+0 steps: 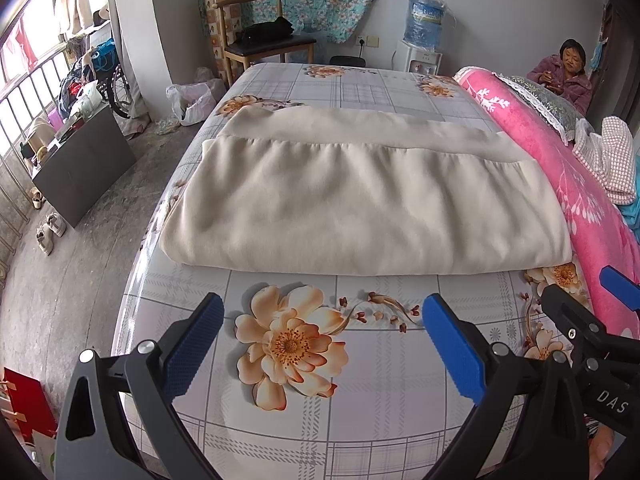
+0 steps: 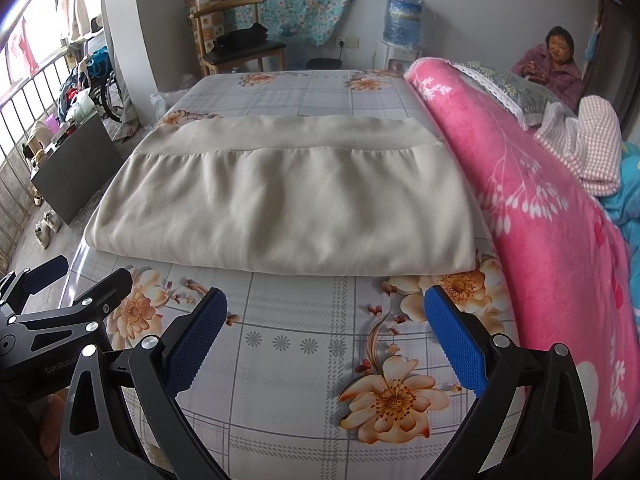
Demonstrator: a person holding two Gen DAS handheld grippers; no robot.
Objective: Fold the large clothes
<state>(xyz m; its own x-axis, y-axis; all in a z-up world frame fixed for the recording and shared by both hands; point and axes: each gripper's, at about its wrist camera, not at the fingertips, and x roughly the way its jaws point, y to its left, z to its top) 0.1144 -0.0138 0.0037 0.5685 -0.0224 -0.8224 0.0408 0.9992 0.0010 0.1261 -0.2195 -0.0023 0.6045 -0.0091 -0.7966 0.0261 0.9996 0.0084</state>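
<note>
A large cream garment (image 1: pixel 360 204) lies folded into a wide rectangle on the flowered bed sheet (image 1: pixel 360 380); its gathered waistband is at the far side. It also shows in the right wrist view (image 2: pixel 288 204). My left gripper (image 1: pixel 322 320) is open and empty, a little short of the garment's near edge. My right gripper (image 2: pixel 325 316) is open and empty, also short of the near edge. The right gripper shows at the right edge of the left wrist view (image 1: pixel 584 304). The left gripper shows at the left edge of the right wrist view (image 2: pixel 76 284).
A rolled pink blanket (image 2: pixel 540 208) lies along the bed's right side with a pillow (image 2: pixel 508 88) and a checked cloth (image 2: pixel 580 144). A person (image 2: pixel 552 64) sits at the far right. A wooden chair (image 1: pixel 256 40), a water dispenser (image 1: pixel 424 36) and a dark box (image 1: pixel 84 164) stand on the floor.
</note>
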